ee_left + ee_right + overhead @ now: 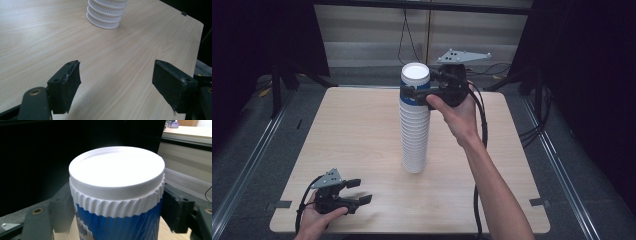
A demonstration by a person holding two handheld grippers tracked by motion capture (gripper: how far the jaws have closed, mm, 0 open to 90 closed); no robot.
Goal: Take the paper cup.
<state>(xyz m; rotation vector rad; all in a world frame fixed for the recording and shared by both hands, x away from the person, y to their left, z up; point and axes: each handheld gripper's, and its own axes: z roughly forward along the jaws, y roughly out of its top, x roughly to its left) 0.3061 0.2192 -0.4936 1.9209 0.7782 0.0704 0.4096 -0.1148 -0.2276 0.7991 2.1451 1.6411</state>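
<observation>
A tall stack of white ribbed paper cups (415,135) stands upside down in the middle of the wooden table (352,130). Its topmost cup (415,75) has a blue and white patterned wall and a white ribbed rim (117,182). My right gripper (416,94) is shut on that top cup, one jaw on each side of its blue wall (117,217). My left gripper (359,191) lies open near the table's front left corner, with nothing between its jaws (116,77). The stack's base (106,15) shows ahead of it.
Black cables (482,125) trail from the right gripper past the table's right side. Dark curtains stand on both sides. A stand leg (276,90) is at the back left, off the table. The table's right edge (200,30) lies close to the left gripper.
</observation>
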